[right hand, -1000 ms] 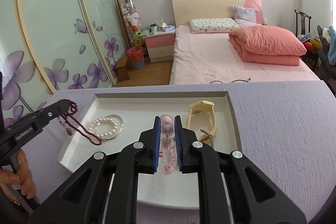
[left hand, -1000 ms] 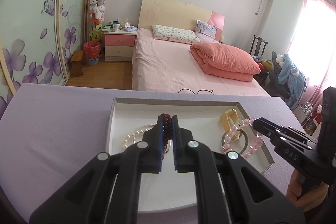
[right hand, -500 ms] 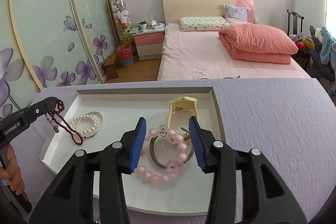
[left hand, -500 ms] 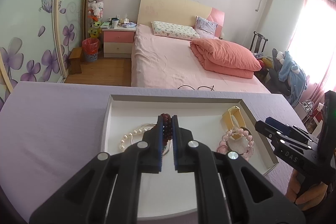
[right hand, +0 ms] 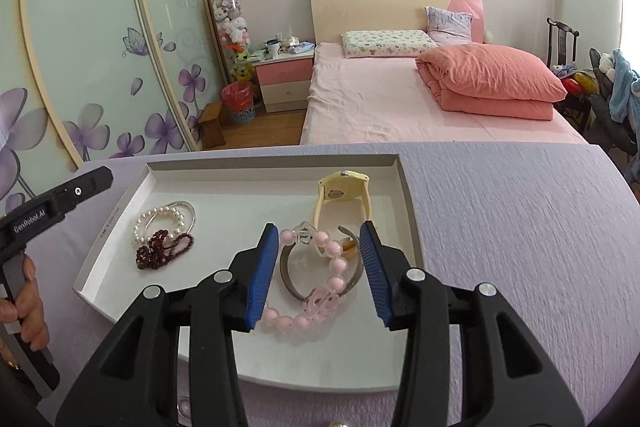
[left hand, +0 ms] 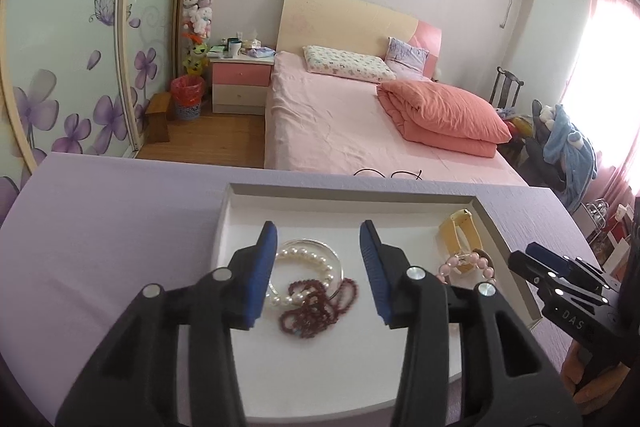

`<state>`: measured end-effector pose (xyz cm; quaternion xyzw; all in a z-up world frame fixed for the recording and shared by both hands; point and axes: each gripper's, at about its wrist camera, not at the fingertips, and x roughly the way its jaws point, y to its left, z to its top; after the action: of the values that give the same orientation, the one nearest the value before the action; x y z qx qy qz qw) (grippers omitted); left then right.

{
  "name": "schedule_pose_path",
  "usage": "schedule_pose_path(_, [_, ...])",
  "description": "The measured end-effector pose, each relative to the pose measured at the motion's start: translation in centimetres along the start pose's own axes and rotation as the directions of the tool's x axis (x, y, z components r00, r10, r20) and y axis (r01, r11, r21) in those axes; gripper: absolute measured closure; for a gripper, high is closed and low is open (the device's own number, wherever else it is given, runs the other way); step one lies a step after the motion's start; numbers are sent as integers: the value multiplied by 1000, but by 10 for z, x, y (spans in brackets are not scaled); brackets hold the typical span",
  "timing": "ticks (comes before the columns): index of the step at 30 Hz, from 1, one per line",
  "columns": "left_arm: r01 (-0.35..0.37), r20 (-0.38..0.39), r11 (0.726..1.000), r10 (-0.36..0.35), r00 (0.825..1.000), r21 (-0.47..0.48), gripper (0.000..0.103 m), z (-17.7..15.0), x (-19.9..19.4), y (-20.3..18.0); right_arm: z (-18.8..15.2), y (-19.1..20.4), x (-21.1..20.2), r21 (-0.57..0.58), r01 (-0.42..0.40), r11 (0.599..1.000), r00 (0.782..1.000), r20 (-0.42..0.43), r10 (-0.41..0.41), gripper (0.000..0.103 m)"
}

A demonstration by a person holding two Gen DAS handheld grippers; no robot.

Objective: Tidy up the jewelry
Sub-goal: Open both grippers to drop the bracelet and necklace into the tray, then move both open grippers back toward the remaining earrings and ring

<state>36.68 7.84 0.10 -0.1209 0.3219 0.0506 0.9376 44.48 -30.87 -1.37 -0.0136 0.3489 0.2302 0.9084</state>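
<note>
Both sets of tongs spread wide and gripping nothing: left tongs [left hand: 318,269] above the dark red bead string [left hand: 316,309], heaped against the pearl bracelet [left hand: 308,277]; right tongs [right hand: 318,269] over the pink bead bracelet [right hand: 314,283], lying across a metal bangle [right hand: 296,285] beside the yellow watch [right hand: 344,193]. All grouped inside the white tray [right hand: 272,163] on the purple tabletop [right hand: 512,227], likely sorted there to keep pieces together

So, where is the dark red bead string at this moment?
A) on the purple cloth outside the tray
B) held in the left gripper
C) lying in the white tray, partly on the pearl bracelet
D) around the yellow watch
C: the dark red bead string lies loose in the white tray, overlapping the pearl bracelet, and the left gripper stands open and empty.
</note>
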Motion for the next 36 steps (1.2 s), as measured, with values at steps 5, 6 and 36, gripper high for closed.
schedule_pose_path(5, [-25, 23, 1000, 26, 999, -9, 45, -3, -19, 8, -5, -5, -16, 8, 6, 1000, 1000, 14, -6, 59])
schedule_pose_path(6, [-28, 26, 1000, 29, 999, -9, 44, -5, -25, 10, -6, -6, -19, 8, 7, 1000, 1000, 17, -7, 59])
schedule_pose_path(36, [-11, 31, 993, 7, 999, 121, 6, -133, -123, 2, -108, -4, -38, -77, -7, 997, 989, -149, -4, 45])
